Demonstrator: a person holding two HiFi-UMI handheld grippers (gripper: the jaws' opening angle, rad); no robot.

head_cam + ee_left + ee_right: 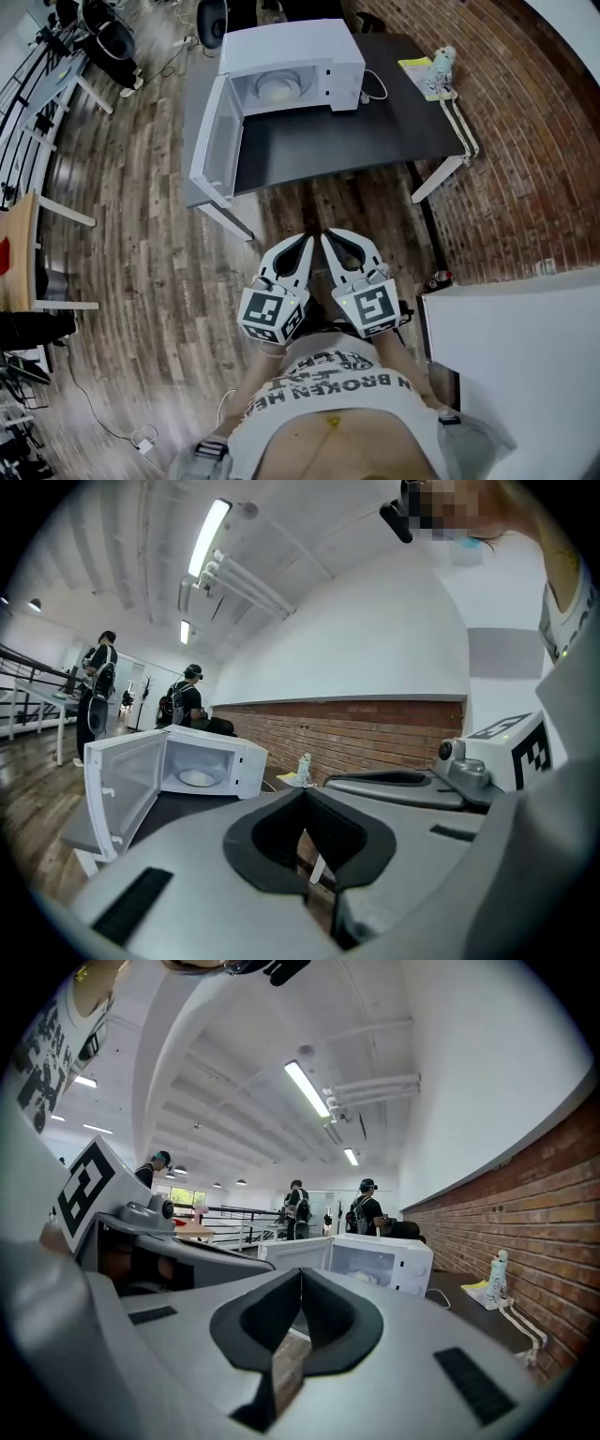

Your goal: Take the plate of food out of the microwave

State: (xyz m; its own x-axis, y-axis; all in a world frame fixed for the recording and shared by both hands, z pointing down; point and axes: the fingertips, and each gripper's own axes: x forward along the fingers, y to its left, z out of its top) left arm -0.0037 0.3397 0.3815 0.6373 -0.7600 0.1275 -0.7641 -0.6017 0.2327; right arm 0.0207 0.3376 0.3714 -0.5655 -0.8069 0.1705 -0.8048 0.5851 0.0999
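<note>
A white microwave (291, 66) stands on a dark table (375, 131) with its door (214, 141) swung wide open to the left. Inside it sits a white plate of food (277, 88), also seen in the left gripper view as plate (199, 778) and in the right gripper view as plate (367, 1277). My left gripper (307, 239) and right gripper (328, 234) are side by side, close to my body, well short of the table. Both are shut with nothing between the jaws.
A small white bottle on a yellow pad (441, 64) stands at the table's right end, with a cable (375, 89) beside the microwave. A brick wall (525, 122) runs on the right. A white surface (516, 366) is at my right. Other people (187, 700) stand behind the microwave.
</note>
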